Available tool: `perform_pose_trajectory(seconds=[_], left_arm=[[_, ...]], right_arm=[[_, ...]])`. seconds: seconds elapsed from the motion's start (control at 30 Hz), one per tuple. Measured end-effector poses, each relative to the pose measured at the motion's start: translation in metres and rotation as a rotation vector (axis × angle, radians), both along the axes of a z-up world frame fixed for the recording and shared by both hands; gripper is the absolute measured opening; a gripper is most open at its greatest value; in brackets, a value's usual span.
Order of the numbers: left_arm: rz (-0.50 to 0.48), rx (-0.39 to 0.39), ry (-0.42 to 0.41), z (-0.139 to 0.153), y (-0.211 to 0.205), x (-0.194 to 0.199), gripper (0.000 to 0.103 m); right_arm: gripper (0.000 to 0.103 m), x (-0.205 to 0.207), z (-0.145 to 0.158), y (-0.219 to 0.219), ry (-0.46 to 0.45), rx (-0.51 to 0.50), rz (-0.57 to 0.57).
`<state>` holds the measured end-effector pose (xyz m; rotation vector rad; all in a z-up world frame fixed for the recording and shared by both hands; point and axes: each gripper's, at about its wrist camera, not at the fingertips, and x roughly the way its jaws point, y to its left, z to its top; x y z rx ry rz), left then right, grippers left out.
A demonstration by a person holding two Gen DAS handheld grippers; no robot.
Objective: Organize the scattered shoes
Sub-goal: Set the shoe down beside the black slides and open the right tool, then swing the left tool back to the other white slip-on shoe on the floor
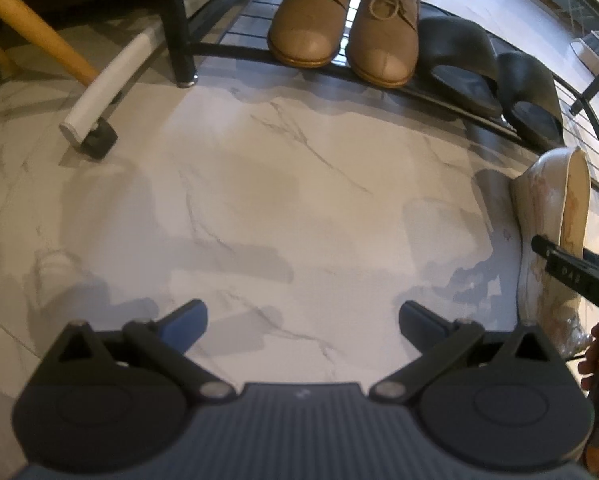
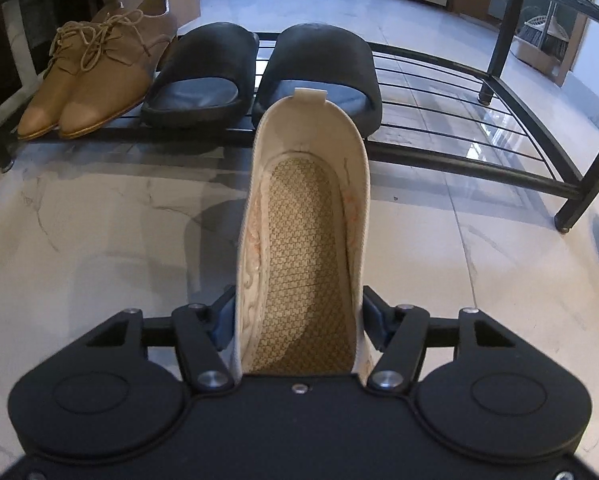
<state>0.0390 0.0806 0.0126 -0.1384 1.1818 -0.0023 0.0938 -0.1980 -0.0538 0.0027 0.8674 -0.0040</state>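
Observation:
My right gripper [image 2: 299,320] is shut on a cream embroidered slip-on shoe [image 2: 303,232], its fingers on the two sides, heel pointing away toward the black wire shoe rack [image 2: 439,80]. The shoe hangs above the marble floor just in front of the rack's front bar. On the rack's low shelf stand a pair of tan lace-up shoes [image 2: 95,76] and a pair of black slides [image 2: 259,68]. My left gripper [image 1: 301,320] is open and empty over bare floor. In the left wrist view the cream shoe [image 1: 555,216] and right gripper [image 1: 571,272] show at the right edge.
The rack's shelf to the right of the slides is bare wire [image 2: 459,120]. Rack legs stand at the left [image 1: 179,40] and right [image 2: 579,192]. A wooden-handled tool with a white and black head [image 1: 95,104] lies on the floor at left. Boxes sit far behind.

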Motion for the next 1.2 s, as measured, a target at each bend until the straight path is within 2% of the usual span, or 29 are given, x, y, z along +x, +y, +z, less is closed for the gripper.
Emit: perform_pose_trajectory(seconds=[0.07, 0.1, 0.3, 0.37, 0.47, 0.6, 0.63, 0.67, 0.7, 0.77, 0.8, 0.93, 1.03, 1.13, 1.2], left_arm=[[-0.002, -0.003, -0.003, -0.001, 0.000, 0.000, 0.102], [-0.003, -0.008, -0.008, -0.001, 0.000, 0.000, 0.102], [-0.020, -0.020, -0.036, 0.001, -0.004, -0.001, 0.102], [-0.025, -0.019, -0.052, 0.003, -0.005, -0.002, 0.102], [-0.030, -0.023, -0.077, 0.006, -0.005, -0.003, 0.102], [-0.039, -0.035, -0.122, 0.012, -0.006, -0.006, 0.102], [-0.053, -0.045, -0.134, 0.014, -0.008, -0.007, 0.102], [-0.061, -0.054, -0.133, 0.014, -0.009, -0.007, 0.102], [-0.080, -0.076, -0.129, 0.014, -0.012, -0.008, 0.102], [-0.112, -0.101, -0.135, 0.015, -0.018, -0.011, 0.102], [-0.140, -0.084, -0.158, 0.018, -0.024, -0.014, 0.102], [-0.223, -0.017, -0.233, 0.026, -0.045, -0.024, 0.102], [-0.260, -0.020, -0.262, 0.031, -0.051, -0.028, 0.102], [-0.247, -0.031, -0.297, 0.037, -0.049, -0.030, 0.102], [-0.239, -0.021, -0.311, 0.040, -0.050, -0.028, 0.102]], right_arm=[[0.100, -0.001, 0.003, 0.001, 0.001, 0.016, 0.015], [0.103, -0.004, 0.010, 0.003, -0.016, 0.025, 0.022], [0.103, -0.016, 0.047, 0.012, -0.044, 0.000, -0.012], [0.103, -0.031, 0.069, 0.013, -0.046, 0.025, -0.064], [0.103, -0.058, 0.111, 0.013, -0.105, 0.076, -0.081], [0.103, -0.097, 0.160, 0.012, -0.258, 0.133, -0.123], [0.103, -0.112, 0.174, 0.010, -0.324, 0.159, -0.135], [0.103, -0.139, 0.192, 0.007, -0.438, 0.196, -0.158], [0.103, -0.146, 0.196, 0.006, -0.464, 0.203, -0.164], [0.103, -0.175, 0.211, 0.001, -0.598, 0.203, -0.207], [0.103, -0.186, 0.216, -0.001, -0.660, 0.186, -0.242], [0.103, -0.201, 0.225, -0.011, -0.767, 0.164, -0.308], [0.103, -0.207, 0.228, -0.026, -0.802, 0.194, -0.358], [0.103, -0.208, 0.228, -0.045, -0.808, 0.232, -0.403], [0.103, -0.207, 0.227, -0.060, -0.800, 0.230, -0.490]])
